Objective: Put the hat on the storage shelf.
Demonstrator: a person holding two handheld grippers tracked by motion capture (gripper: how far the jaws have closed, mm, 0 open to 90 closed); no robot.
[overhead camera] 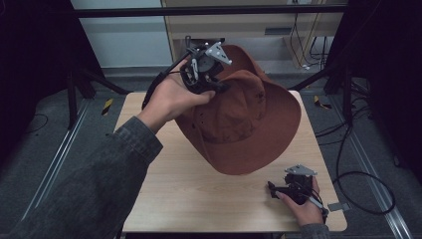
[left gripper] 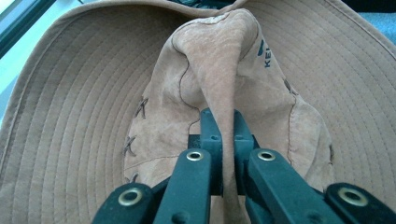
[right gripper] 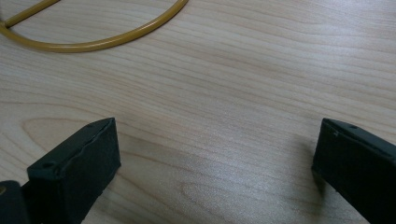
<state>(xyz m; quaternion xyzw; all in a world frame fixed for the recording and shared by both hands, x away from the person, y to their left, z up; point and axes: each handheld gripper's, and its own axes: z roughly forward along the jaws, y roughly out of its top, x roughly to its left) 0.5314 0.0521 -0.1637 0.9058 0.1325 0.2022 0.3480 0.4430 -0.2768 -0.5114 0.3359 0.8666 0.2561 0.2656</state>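
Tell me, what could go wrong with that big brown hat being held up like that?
The left gripper pinches just a thin fold of the hat crown, so the soft fabric might slip out and the hat drop onto the table. The wide brim hangs low and could drag on the tabletop. The right gripper rests open on the table, so it gives no backup hold.

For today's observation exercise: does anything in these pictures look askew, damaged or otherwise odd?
Yes. The brown hat is tilted, lifted off the table at one side, and the left gripper has its jaws shut on a fold of the crown, creasing it. The right gripper rests open on the table. No damage or spill shows.
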